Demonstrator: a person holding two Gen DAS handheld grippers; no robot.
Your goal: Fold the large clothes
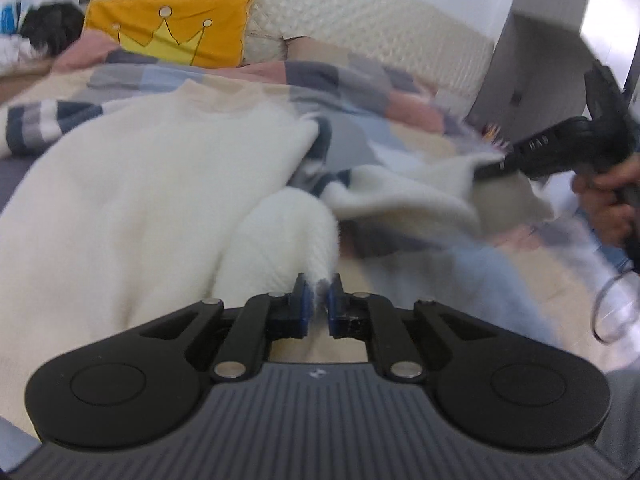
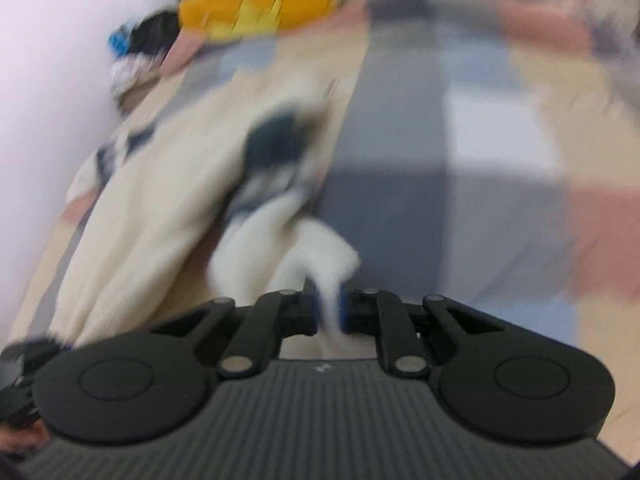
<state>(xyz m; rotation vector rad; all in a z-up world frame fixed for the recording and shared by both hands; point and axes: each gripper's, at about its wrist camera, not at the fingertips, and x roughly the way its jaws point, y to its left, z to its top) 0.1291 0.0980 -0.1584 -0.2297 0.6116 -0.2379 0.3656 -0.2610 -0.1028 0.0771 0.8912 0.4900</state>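
Bed [image 1: 420, 128], covered by a patchwork blanket [image 1: 360, 80] in grey, pink, blue and beige; yellow crown pillow [image 1: 172, 28] at the head end, against the quilted headboard [image 1: 360, 12].

Sweater [image 1: 140, 184], cream knit with dark striped trim, lies spread across the bed, collar toward the head end. Most of the body rests on the blanket; its right-side part is lifted off it.

Right gripper [image 2: 329, 308]: fingers clenched on a bunched bit of white knit, cloth visibly pinched between the blue pads. Right wrist view heavily blurred.

Left gripper [image 1: 319, 304]: fingers clenched on a thin edge of the same knit, only a fringe of fibres showing between the pads.

Risks, judged:
- Left grip looks shallow; a pull could slip the knit out of the fingers and drop that corner.
- The two hold points are well apart with slack between; uneven lifting would skew the fold line.
- Fuzzy knit may drag the blanket along, wrinkling the bed surface.
- Sleeve trim lies tucked under the lifted part; it could be trapped inside the fold.
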